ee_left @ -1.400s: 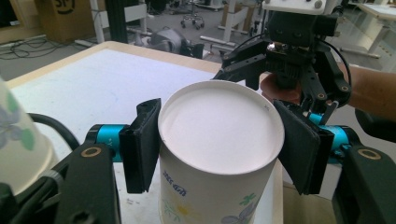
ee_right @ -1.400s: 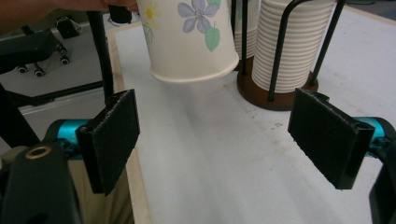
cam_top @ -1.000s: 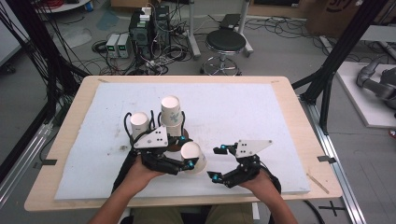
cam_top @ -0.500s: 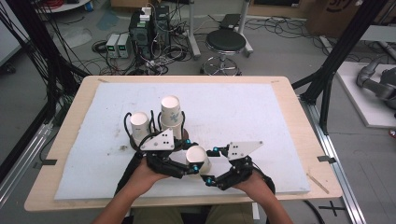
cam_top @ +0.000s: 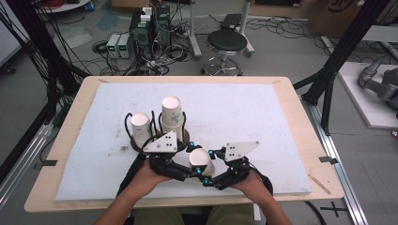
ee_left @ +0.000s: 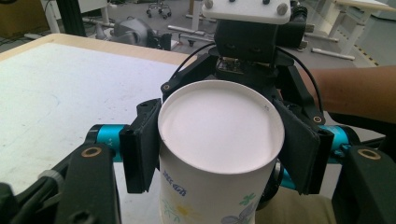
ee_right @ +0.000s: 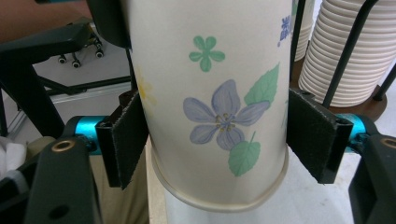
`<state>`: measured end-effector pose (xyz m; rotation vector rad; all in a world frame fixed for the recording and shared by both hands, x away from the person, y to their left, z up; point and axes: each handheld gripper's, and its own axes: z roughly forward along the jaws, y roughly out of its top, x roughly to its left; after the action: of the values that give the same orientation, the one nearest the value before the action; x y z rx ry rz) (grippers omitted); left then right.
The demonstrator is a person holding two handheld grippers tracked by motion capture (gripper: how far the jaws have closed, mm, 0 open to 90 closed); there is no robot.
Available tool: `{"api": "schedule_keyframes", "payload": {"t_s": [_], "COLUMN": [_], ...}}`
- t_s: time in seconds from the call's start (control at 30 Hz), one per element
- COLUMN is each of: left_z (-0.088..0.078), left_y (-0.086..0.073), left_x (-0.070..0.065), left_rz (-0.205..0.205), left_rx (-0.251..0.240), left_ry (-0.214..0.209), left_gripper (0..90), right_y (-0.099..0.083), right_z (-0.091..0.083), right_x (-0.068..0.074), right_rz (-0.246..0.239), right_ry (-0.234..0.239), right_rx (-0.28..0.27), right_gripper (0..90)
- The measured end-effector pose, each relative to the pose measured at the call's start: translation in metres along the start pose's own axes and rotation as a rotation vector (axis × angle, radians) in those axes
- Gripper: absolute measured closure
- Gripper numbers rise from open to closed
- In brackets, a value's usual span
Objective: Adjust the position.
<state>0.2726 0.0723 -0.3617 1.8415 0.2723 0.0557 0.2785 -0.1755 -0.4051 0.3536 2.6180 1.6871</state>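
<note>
A white paper cup (cam_top: 201, 159) with a flower print is held upside down, low over the table's front middle. My left gripper (cam_top: 193, 167) comes in from the left and is shut on it; in the left gripper view its pads (ee_left: 140, 151) press both sides just below the cup's flat base (ee_left: 219, 130). From the right, my right gripper (cam_top: 212, 176) takes the same cup. Its pads (ee_right: 125, 140) sit against the printed wall (ee_right: 215, 93) just above the rim.
Two stacks of upturned paper cups (cam_top: 141, 124) (cam_top: 172, 112) stand in black wire holders just behind my hands; one stack (ee_right: 336, 56) is close on the right in the right gripper view. The white mat (cam_top: 263, 117) covers the wooden table.
My right gripper, open and apart from the cup before, has moved left and closed around it. The left gripper carried the cup slightly right, away from the stacks.
</note>
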Motion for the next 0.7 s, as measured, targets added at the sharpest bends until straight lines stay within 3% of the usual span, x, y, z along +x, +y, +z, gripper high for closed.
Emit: {"api": "schedule_keyframes", "payload": {"t_s": [0.27, 0.4, 0.43, 0.5, 0.53, 0.7], "left_z": [-0.001, -0.001, 0.0, 0.0, 0.0, -0.009], "left_y": [-0.002, -0.005, -0.006, -0.006, -0.006, -0.006], "left_x": [0.0, 0.001, 0.001, 0.002, 0.002, 0.005], "left_rz": [0.003, -0.029, -0.033, -0.062, -0.07, -0.063], "left_rx": [0.003, 0.013, 0.017, 0.027, 0.031, 0.035], "left_ry": [-0.01, -0.02, -0.019, 0.003, 0.012, 0.011], "left_gripper": [36.6, 36.1, 34.8, 19.2, 15.6, 16.0], "right_y": [0.001, 0.002, 0.002, 0.002, 0.003, 0.003], "right_z": [-0.003, -0.004, -0.004, -0.005, -0.006, -0.012], "right_x": [0.003, 0.004, 0.004, 0.004, 0.004, 0.002], "right_rz": [-0.047, -0.062, -0.061, -0.063, -0.065, -0.057], "right_ry": [-0.015, -0.009, -0.012, -0.01, -0.01, -0.009], "right_rx": [0.013, 0.047, 0.055, 0.068, 0.074, 0.107], "right_gripper": [35.4, 37.1, 37.1, 37.1, 37.1, 37.0]}}
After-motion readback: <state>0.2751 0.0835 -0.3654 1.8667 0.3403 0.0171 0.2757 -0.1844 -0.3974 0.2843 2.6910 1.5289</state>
